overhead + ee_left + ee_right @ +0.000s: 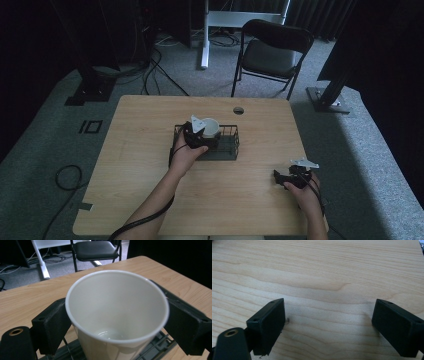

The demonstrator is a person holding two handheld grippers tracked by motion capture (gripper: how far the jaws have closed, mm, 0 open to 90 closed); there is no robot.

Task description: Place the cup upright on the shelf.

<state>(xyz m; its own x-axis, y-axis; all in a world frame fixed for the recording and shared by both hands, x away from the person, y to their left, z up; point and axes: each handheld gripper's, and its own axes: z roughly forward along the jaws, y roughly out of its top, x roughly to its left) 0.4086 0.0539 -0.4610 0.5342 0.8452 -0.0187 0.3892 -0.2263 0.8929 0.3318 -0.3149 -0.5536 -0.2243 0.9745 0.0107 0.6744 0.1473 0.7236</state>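
White paper cup [117,312] upright, empty, standing in black wire basket [227,148] mid-bench [150,150]. My left gripper [200,135] at basket, jaws either side of cup, spread and seemingly clear of wall: likely letting go after placing. My right gripper [292,176] rests apart, jaws wide, holding nothing, over bare wood.

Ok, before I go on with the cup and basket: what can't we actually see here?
- Cup's base: left gripper view, cut off by the bottom edge, so whether it stands on the basket floor is unclear.
- Left claw contact with the cup: high view, too small and dark; left gripper view shows the jaws close beside it.
- Basket interior: high view, hidden by the hand.
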